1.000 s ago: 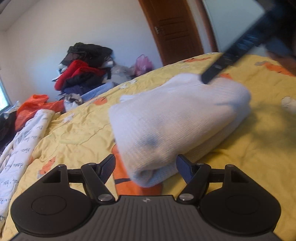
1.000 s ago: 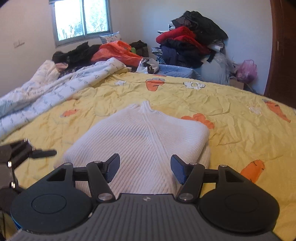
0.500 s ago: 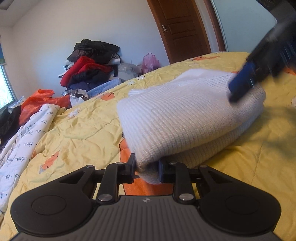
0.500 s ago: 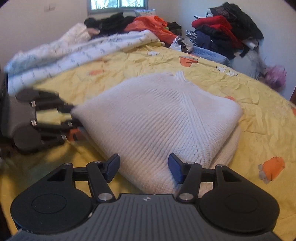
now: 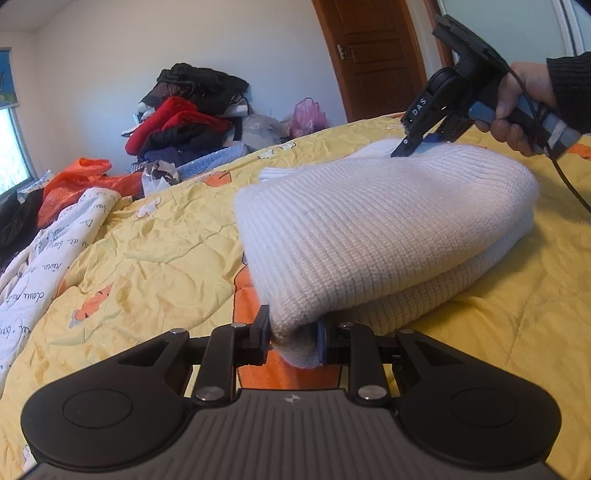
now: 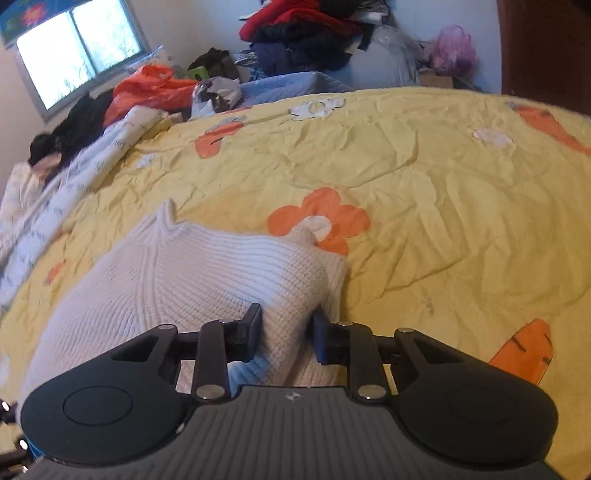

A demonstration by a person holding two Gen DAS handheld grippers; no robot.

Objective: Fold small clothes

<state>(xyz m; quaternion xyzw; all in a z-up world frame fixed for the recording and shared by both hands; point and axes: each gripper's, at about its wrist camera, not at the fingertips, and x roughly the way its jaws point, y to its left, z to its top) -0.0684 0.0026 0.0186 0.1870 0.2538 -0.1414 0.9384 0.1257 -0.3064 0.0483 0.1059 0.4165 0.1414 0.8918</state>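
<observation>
From the left wrist view, the left claw (image 5: 291,338) was clamped on the near corner of the folded white sweater (image 5: 369,229), its pads pressing into the thick knit from both sides. The jaws had just been closing, and the corner bulged out between them. The sweater lay doubled over on the yellow bedspread (image 5: 147,258), upper layer resting on lower, with an orange flower print showing just under the pinched corner. At the far side of the sweater the right claw (image 5: 419,142) met the knit edge; a hand (image 5: 521,99) in a dark sleeve held its handle, and a cable trailed off to the right. Beyond the bed stood a pile of clothes (image 5: 184,110) against the wall, an orange bag (image 5: 81,181) to its left, a white printed quilt (image 5: 44,266) along the bed's left edge, and a brown door (image 5: 373,55).

From the right wrist view, the right claw (image 6: 286,338) gripped a bunched fold of the same sweater (image 6: 207,273) — its jaws had also just been closing, and the knit filled the gap between them. The sweater spread away to the left across the bedspread (image 6: 424,192), its collar pointing toward the window (image 6: 77,48). The pile of clothes (image 6: 303,33) sat at the far wall.
</observation>
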